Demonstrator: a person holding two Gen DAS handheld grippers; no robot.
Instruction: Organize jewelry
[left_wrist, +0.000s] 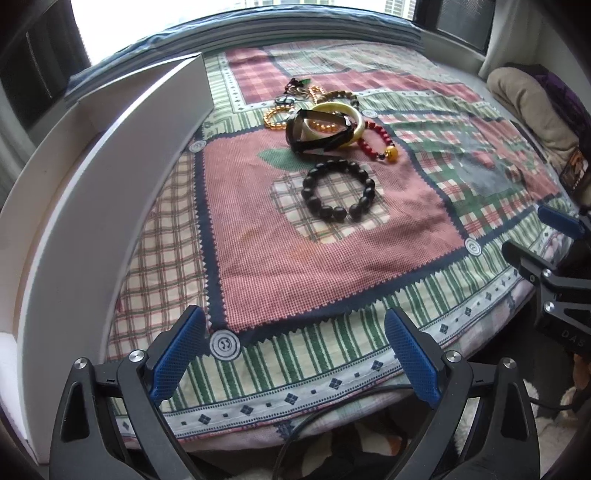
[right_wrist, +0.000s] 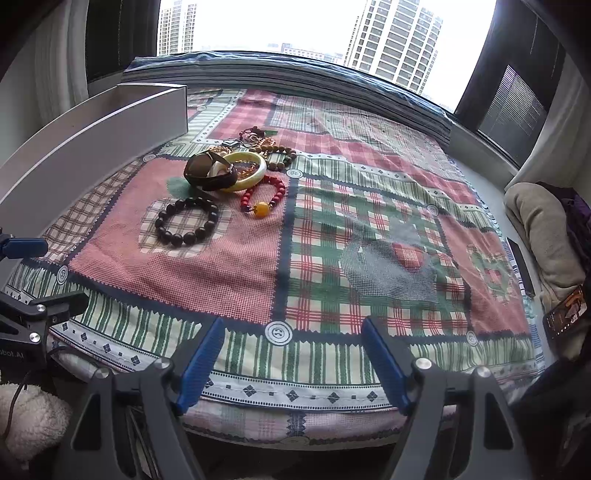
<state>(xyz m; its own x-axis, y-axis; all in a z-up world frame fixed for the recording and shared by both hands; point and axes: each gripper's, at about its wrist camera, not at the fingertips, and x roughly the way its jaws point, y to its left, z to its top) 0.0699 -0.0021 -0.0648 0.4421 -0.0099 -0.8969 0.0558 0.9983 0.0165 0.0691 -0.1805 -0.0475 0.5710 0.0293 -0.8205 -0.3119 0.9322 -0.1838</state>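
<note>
Both grippers — left (left_wrist: 295, 354) and right (right_wrist: 293, 363) — hang with jaws apart at the bottom of their frames, holding nothing. On the quilt (left_wrist: 332, 258), a dark bead bracelet (left_wrist: 339, 191) lies mid-frame, just below the jewelry pile (left_wrist: 325, 122) — a white box (left_wrist: 110, 155) at left.

Bare patchwork checked cloth (right_wrist: 369, 229) lies open between the near edge and the dark beaded bracelet (right_wrist: 186, 221). A long white box wall (left_wrist: 110, 177) bounds the left side; the tangled jewelry pile (right_wrist: 236, 166) crowds the far area.
</note>
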